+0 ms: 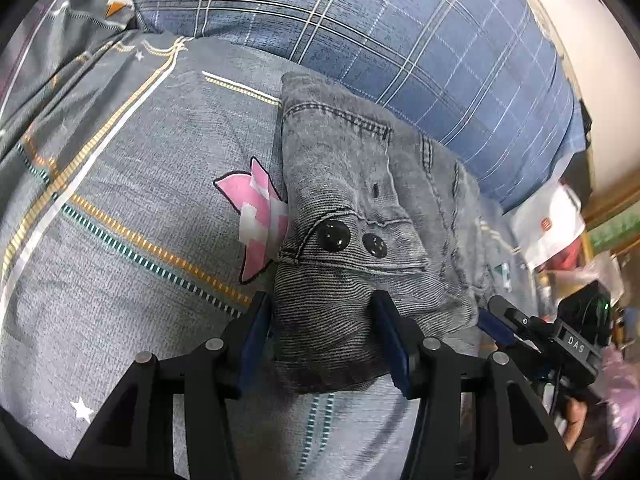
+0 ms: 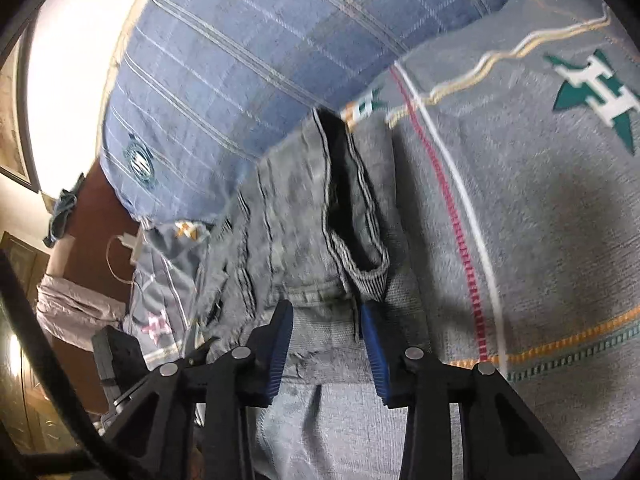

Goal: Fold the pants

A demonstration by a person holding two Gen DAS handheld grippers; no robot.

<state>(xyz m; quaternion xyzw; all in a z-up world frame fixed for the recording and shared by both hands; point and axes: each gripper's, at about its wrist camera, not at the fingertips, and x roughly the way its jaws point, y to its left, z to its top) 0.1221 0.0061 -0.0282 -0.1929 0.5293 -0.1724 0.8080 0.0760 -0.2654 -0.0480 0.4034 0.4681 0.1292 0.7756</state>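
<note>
Grey denim pants [image 1: 360, 184] lie folded on the grey patterned bedspread [image 1: 132, 208], two black buttons [image 1: 334, 236] at the waistband facing me. My left gripper [image 1: 324, 332] is open, its blue-padded fingers [image 1: 256, 340] on either side of the near fabric edge. In the right wrist view the same pants [image 2: 296, 216] lie ahead, a dark leg opening [image 2: 348, 184] showing. My right gripper [image 2: 326, 344] is open, its fingers [image 2: 280, 348] straddling the near hem. The right gripper also shows in the left wrist view [image 1: 520, 324], at the pants' right edge.
A blue plaid pillow [image 1: 400, 40] lies just behind the pants and also shows in the right wrist view [image 2: 240, 60]. White bags and clutter [image 1: 552, 224] sit off the bed's right side. A brown headboard [image 2: 92, 220] and a cable stand at left.
</note>
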